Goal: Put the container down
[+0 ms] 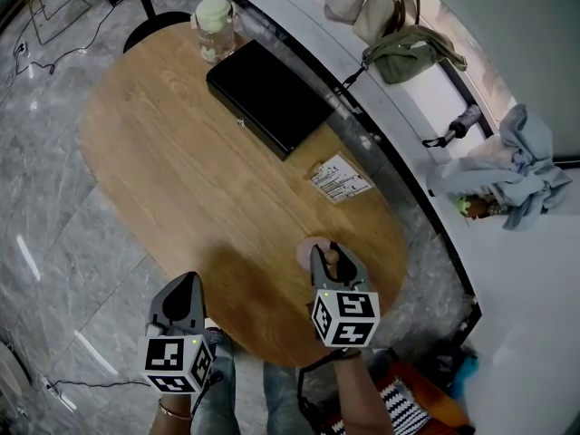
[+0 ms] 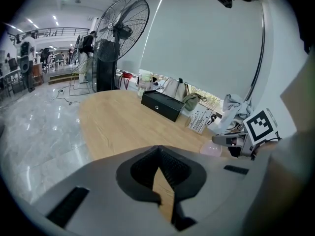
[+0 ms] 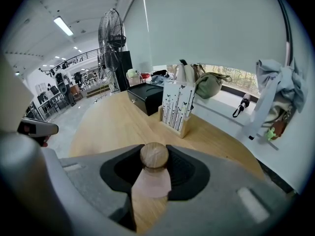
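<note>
Right gripper [image 3: 154, 167], nearest my lens, clamps the container [image 3: 151, 182] by its wooden knob [image 3: 154, 155]. The jaws stand wide, with both pads against the ball. The pink body sits just inside the table's [image 1: 199, 184] near edge, and I cannot tell whether its base touches the wood. My left gripper [image 2: 158, 152], jaws tip to tip and empty, hovers at that same near edge, well apart from the right. Bare wood lies open from the container toward the table's middle. A card holder [image 3: 177, 107] stands by the table's window-side edge, a black box [image 1: 267, 98] sits farther along it, and a green-lidded jar [image 1: 214, 27] is at the table's far end.
</note>
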Demonstrator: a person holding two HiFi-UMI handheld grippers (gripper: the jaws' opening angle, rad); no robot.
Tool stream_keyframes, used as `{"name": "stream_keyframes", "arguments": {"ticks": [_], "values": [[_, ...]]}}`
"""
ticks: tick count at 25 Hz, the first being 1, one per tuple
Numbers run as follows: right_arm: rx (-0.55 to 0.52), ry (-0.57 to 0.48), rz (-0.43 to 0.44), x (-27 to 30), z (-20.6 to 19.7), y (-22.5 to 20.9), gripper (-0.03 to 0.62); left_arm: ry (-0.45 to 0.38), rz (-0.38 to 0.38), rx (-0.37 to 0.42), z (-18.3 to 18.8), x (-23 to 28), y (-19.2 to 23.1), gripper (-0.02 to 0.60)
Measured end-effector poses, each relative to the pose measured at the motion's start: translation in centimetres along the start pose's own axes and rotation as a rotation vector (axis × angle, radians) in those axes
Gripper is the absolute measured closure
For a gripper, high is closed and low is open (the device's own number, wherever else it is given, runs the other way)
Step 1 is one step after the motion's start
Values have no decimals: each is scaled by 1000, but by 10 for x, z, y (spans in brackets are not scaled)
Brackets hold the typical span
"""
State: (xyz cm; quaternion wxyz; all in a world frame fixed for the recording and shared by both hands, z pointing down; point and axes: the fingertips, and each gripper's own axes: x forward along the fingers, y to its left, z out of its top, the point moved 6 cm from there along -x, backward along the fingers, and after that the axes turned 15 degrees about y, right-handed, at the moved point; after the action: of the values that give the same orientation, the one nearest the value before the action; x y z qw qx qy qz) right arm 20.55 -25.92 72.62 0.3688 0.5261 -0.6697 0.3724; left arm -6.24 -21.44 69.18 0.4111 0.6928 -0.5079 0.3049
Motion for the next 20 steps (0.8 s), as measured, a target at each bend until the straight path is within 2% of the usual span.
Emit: {"name": "stream_keyframes", "arguments": {"ticks": [20], "values": [[-52, -29, -41, -1, -7, 7, 457, 3, -6, -2, -8, 1, -7, 588]]}}
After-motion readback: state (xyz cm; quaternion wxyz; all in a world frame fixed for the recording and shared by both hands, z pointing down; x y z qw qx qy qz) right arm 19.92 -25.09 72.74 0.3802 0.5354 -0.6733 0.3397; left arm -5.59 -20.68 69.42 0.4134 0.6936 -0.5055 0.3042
